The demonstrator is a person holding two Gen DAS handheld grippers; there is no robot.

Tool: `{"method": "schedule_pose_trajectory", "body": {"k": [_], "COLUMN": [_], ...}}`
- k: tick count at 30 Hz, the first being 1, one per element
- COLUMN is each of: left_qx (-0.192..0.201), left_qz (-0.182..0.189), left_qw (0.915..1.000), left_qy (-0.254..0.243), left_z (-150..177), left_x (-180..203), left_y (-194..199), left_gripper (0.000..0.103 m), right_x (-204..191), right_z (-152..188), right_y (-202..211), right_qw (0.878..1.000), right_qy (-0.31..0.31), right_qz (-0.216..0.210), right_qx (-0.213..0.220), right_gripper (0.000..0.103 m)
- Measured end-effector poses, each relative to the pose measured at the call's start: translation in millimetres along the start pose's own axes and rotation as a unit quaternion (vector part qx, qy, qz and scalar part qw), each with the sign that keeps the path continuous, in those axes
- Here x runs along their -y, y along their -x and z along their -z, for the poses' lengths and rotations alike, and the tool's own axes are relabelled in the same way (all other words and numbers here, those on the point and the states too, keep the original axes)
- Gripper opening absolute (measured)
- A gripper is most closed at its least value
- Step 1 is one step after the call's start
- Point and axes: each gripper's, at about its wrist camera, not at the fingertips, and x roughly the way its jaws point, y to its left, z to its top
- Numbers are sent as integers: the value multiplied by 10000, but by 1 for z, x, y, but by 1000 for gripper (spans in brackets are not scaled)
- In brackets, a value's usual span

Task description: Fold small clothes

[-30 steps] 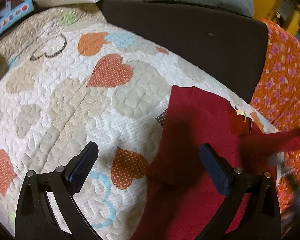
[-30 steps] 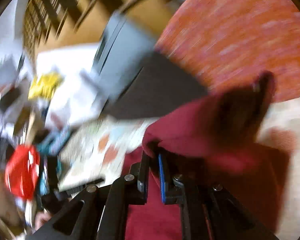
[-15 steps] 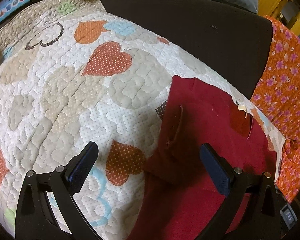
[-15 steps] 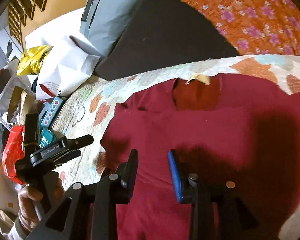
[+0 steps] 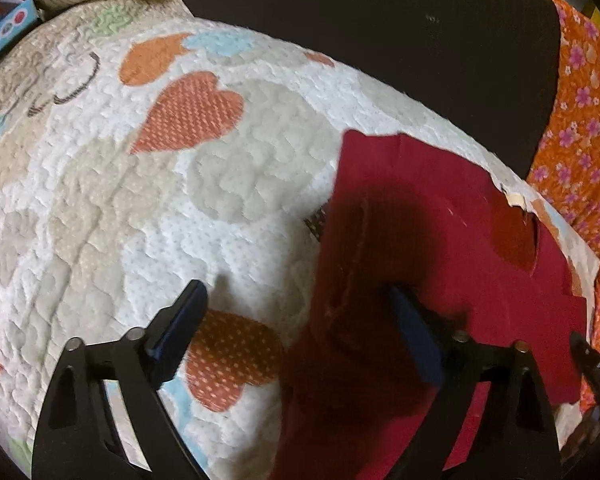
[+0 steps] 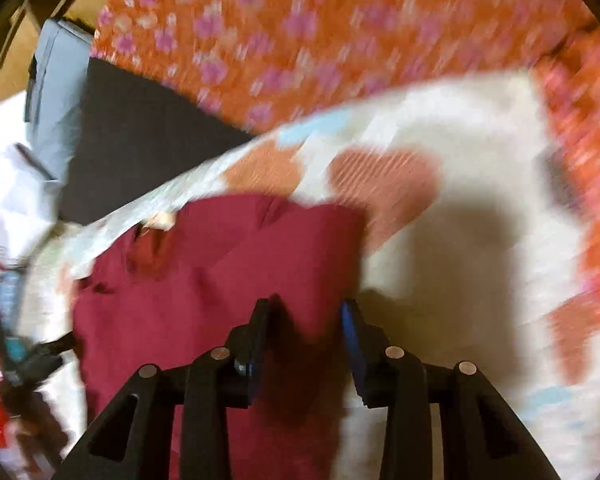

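Note:
A small dark red shirt [image 5: 440,248] lies flat on a white quilt with heart patches [image 5: 148,184]; its neck opening with a pale label is at the far right. My left gripper [image 5: 300,320] is open and empty, hovering over the shirt's left edge. In the right wrist view the shirt [image 6: 228,280] lies with one side folded inward. My right gripper [image 6: 306,320] is open and empty above the shirt's right edge. This view is blurred.
A dark cushion [image 5: 380,32] lies behind the quilt. Orange flowered fabric [image 5: 584,128] lies to the right, and it also shows in the right wrist view [image 6: 320,40]. White bags and a blue box [image 5: 4,36] sit at the far left.
My right gripper let go of the red shirt, opened, and swung to the right over the shirt's right edge. The shirt now lies flat. My left gripper moved slightly closer.

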Motion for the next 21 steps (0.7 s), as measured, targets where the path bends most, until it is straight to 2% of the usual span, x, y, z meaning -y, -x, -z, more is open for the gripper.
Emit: {"method": "schedule_pose_trajectory", "body": {"k": [1, 4, 5, 6, 7, 9, 11, 13, 15, 16, 17, 19, 21], "left_qx": [-38, -6, 1, -14, -50, -85, -99, -96, -103, -106, -111, -106, -88], "left_qz": [33, -116, -204, -240, -238, -219, -205, -217, -219, -221, -224, -228, -256], "left_qw": [10000, 9995, 9991, 9990, 9991, 9993, 9994, 9994, 9994, 9994, 9994, 9994, 9993], "left_qy": [-49, -295, -361, -373, -349, -298, -278, -265, -250, -245, -240, -239, -252], "left_z": [2, 4, 5, 6, 7, 8, 8, 8, 8, 8, 9, 9, 9], "left_x": [3, 11, 13, 14, 13, 13, 12, 11, 11, 10, 10, 10, 11], "left_y": [1, 3, 2, 0, -1, -2, -1, 0, 1, 1, 2, 3, 4], "left_gripper": [90, 90, 90, 90, 90, 90, 90, 90, 90, 90, 90, 90, 90], "right_x": [-3, -20, -23, -21, -13, 6, 9, 1, -8, -14, -18, -27, -32], "right_z": [-1, -7, -7, -8, -7, -4, 3, 14, 28, 38, 46, 67, 81], "right_y": [3, 26, 28, 24, 14, 12, 29, 50, 68, 77, 82, 87, 85], "right_qw": [9998, 9911, 9844, 9782, 9786, 9932, 9977, 9974, 9969, 9965, 9961, 9944, 9914], "right_qy": [173, 975, 1162, 1242, 1168, 581, 313, 414, 546, 661, 750, 993, 1195], "right_qz": [98, 722, 1157, 1556, 1647, 1007, 548, 358, 78, -86, -129, 27, 389], "right_qx": [78, 549, 632, 597, 386, 39, 251, 462, 557, 514, 457, 372, 362], "right_gripper": [21, 11, 6, 3, 3, 3, 3, 5, 13, 28, 41, 42, 42]}}
